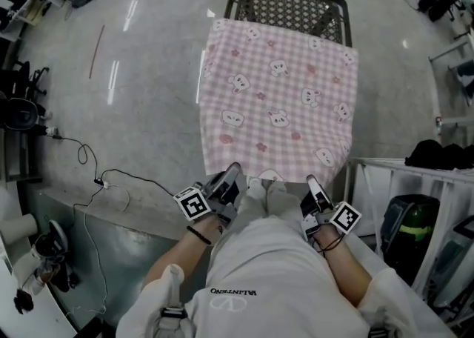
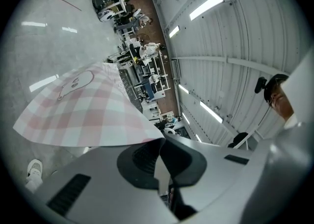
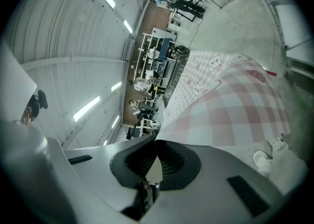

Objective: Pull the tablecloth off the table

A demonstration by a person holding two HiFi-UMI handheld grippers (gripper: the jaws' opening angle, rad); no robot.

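The pink checked tablecloth (image 1: 278,107), printed with small animal faces, spreads flat ahead of both claws. Its near corners are drawn back to them and its far end lies over the wire-mesh table (image 1: 296,4). A strip of bare mesh shows beyond the cloth's far edge.

The left claw (image 1: 226,184) has its jaws pressed together on the near left corner. In the left gripper view the hem runs straight into the nip (image 2: 159,144), and the sheet (image 2: 83,110) fans away above the floor. The right claw (image 1: 317,194) is likewise closed on the near right corner (image 3: 156,144), with fabric (image 3: 230,112) fanning out ahead of it.

Holding one corner each, level and spread apart, likely keeps the hem taut so the cloth slides off evenly rather than bunching.
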